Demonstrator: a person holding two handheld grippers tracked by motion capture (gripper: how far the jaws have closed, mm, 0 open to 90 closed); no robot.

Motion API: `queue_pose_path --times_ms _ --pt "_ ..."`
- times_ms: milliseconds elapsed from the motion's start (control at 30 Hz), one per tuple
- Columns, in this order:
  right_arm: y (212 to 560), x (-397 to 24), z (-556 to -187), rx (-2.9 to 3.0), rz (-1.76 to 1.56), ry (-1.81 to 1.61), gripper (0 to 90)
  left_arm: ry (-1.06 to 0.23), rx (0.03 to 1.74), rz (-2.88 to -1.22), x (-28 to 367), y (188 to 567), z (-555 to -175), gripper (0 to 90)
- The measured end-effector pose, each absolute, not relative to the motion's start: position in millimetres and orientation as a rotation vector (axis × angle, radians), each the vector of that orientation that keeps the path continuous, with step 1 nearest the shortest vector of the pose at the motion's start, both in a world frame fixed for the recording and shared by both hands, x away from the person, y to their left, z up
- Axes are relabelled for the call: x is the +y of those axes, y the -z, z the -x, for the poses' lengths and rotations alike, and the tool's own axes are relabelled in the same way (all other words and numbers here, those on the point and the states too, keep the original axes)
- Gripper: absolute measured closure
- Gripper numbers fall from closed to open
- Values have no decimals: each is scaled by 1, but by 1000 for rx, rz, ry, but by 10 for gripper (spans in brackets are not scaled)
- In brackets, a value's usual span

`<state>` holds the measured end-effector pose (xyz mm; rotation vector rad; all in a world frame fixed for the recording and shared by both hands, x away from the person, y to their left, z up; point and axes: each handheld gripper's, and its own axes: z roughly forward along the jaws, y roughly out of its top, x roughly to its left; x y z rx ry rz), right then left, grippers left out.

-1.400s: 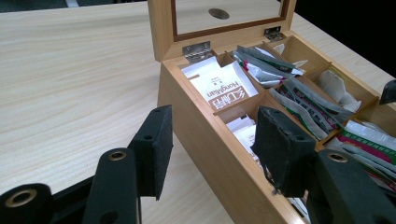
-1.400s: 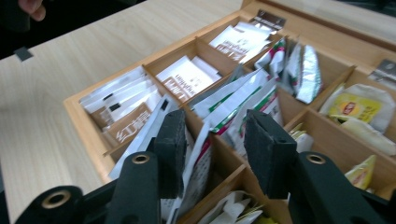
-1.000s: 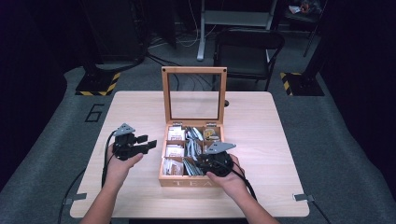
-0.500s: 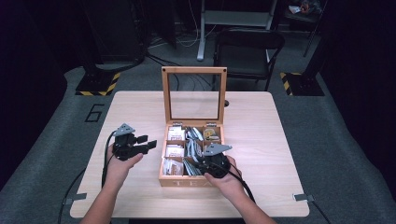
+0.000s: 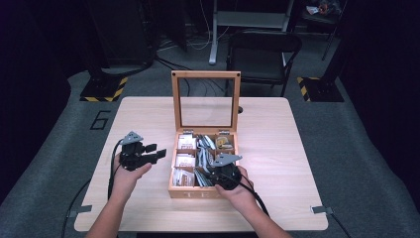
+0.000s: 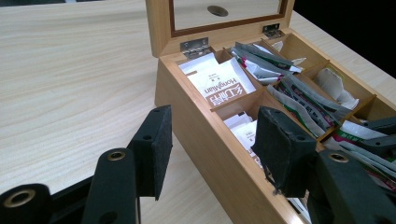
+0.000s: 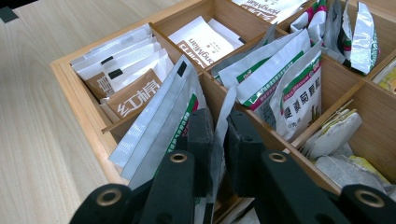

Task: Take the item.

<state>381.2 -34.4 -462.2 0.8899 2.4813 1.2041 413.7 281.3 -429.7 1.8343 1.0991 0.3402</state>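
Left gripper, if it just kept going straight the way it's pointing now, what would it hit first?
Most likely the near side wall of the wooden tea box. The left gripper hangs open beside it, its right-hand jaw already over the rim near the white sachets. Depth is hard to judge, so it might skim over the rim.

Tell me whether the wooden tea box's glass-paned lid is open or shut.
Open. The glass-paned lid stands upright behind the wooden tea box, so the packets in its compartments lie exposed.

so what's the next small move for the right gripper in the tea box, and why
Probably a short, straight lift. The right gripper has just been closing, and its jaws now pinch a silver sachet standing in the wooden box. Neighbouring sachets lean against it, so a slow pull should free it alone.
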Motion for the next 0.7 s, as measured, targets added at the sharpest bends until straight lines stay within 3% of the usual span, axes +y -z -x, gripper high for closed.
queue_pose_path --times_ms 367,700 --pt "464 -31 -380 2500 -898 -1193 792 -340 1100 -1835 281 430 -414 465" --pt "464 -31 -380 2518 -892 -1183 887 -341 1098 -1838 281 431 -414 465"
